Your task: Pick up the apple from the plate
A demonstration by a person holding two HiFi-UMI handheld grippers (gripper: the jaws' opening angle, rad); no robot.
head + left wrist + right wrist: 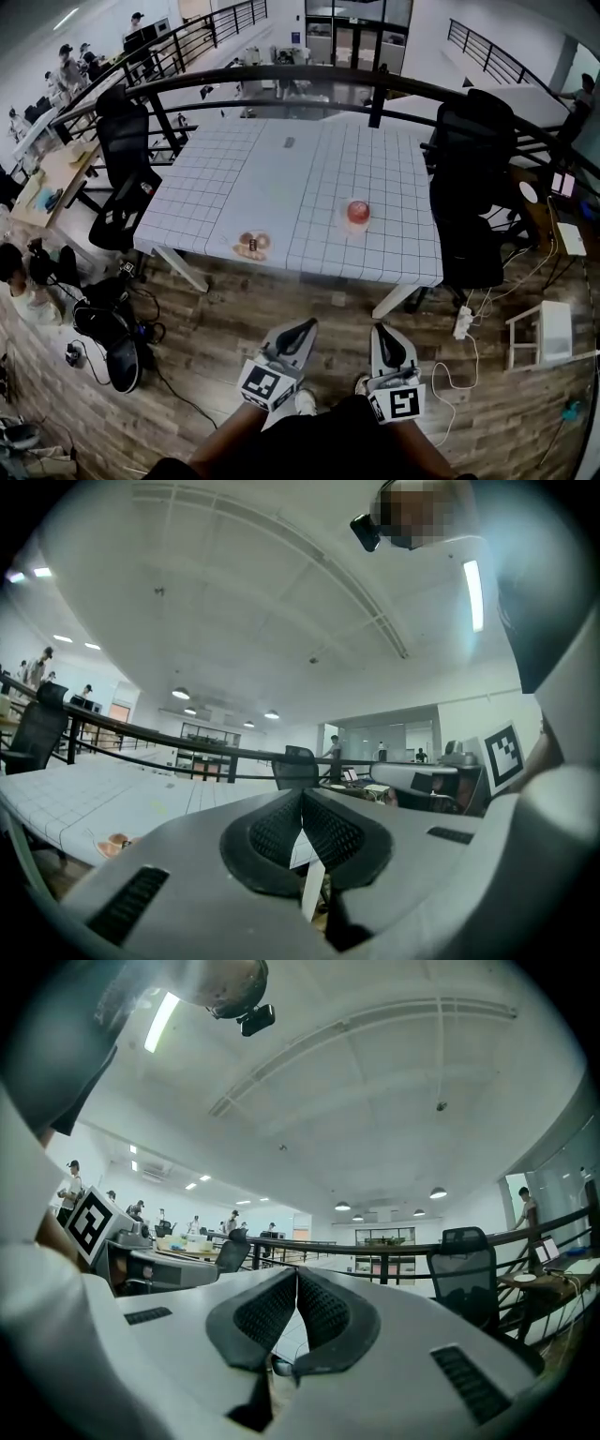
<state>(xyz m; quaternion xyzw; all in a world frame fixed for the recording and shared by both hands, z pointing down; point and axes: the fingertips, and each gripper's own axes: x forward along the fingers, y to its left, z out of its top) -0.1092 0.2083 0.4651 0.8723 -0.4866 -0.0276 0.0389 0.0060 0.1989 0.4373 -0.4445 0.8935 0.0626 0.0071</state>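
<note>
A little heap of brown food (253, 245) sits at the front edge of the surface (281, 169), left of the middle. Low in the frame, the left gripper (300, 328) has its fingers (281, 829) pressed together on nothing. The apple (357, 212) rests on a pale plate (343, 225) right of the middle, well apart from both grippers. The right gripper (386, 331) has its fingers (323, 1312) pressed together too, empty. The apple looks round, hard and smooth, so it may roll or slip. It is best to squeeze it across its fat middle.

Bright, even overhead light; ceiling strip (472, 594) glares at upper right. Fisheye bends the edges, corners go black. My left gripper (302, 803) sits slightly soft at frame bottom.
</note>
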